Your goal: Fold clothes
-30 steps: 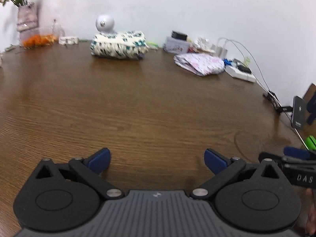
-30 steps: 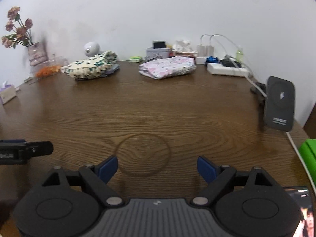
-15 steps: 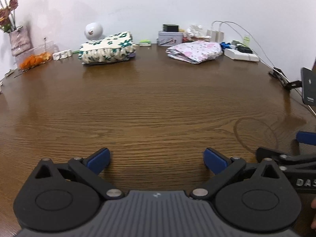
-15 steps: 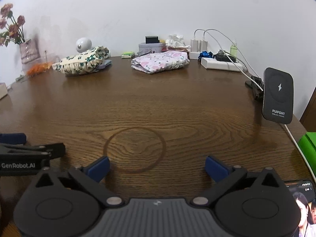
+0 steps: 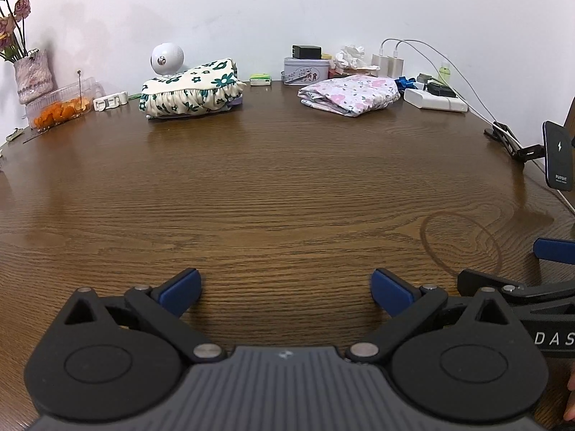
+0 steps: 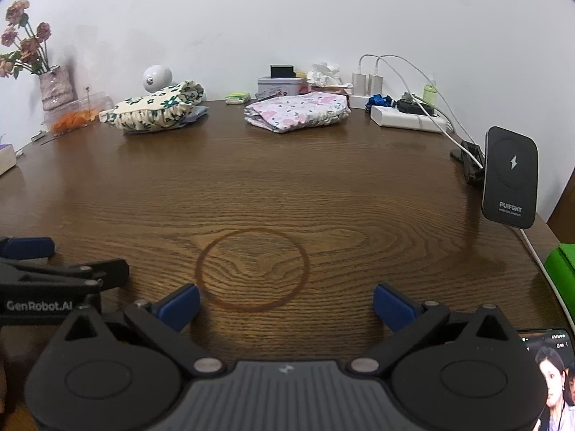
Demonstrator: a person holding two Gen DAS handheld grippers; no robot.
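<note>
Left hand-held gripper wide apart, nothing between its blue pads, over bare brown desk. Right hand-held gripper edges in at lower right. Green-flowered folded cloth and pink-flowered folded cloth lie well apart at the desk's far edge. Wireless charger stands at right.

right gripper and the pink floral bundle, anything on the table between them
Only bare table lies between the open right gripper and the pink floral bundle, apart from a ring stain just ahead of the fingers; the right wrist view shows it.
</note>
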